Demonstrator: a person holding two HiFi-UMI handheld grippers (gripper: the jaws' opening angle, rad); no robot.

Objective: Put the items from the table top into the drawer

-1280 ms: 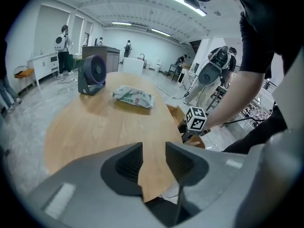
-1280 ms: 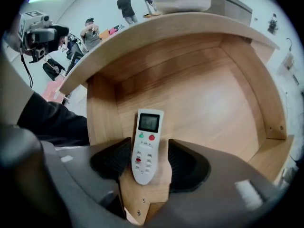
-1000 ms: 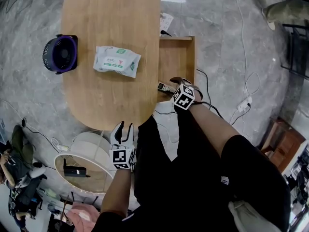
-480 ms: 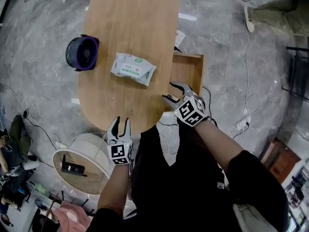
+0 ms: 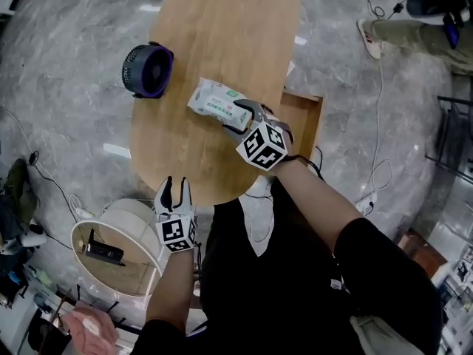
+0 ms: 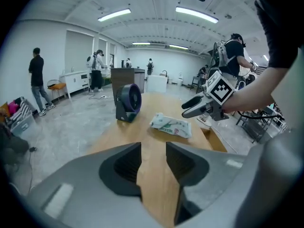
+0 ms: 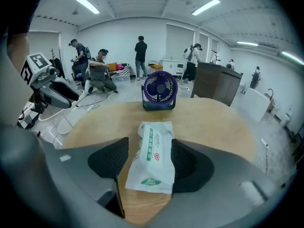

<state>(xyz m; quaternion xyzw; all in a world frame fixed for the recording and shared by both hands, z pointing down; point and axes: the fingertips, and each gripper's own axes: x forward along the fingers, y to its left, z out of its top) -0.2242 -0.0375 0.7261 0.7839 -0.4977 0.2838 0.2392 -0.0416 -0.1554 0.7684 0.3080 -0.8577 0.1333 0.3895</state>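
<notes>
An oval wooden surface (image 5: 214,28) fills the middle of the head view, with an open drawer (image 5: 307,120) jutting from its right edge; a purple fan (image 5: 148,70) stands at the left edge, and a white wipes pack (image 5: 211,100) lies flat near the centre, well apart from the fan.

The right claw (image 5: 236,118), which a second ago was down at the drawer, has swung across onto the surface and now sits at the near end of the wipes pack; the left claw (image 5: 174,185) stays low, just off the near edge of the surface, as before. This suggests one drawer trip is over and the pack is the next item to go; the fan is also left to move.

The right gripper view shows what the head view cannot: its jaws are spread, one on each side of the pack's near end, close against it but apparently not yet clamped. The left gripper view shows its jaws slightly apart with only bare wood beyond, so that claw is empty; it also shows several people standing far back in the room. Only the head view shows the drawer from above, and the right arm partly covers its inside.
</notes>
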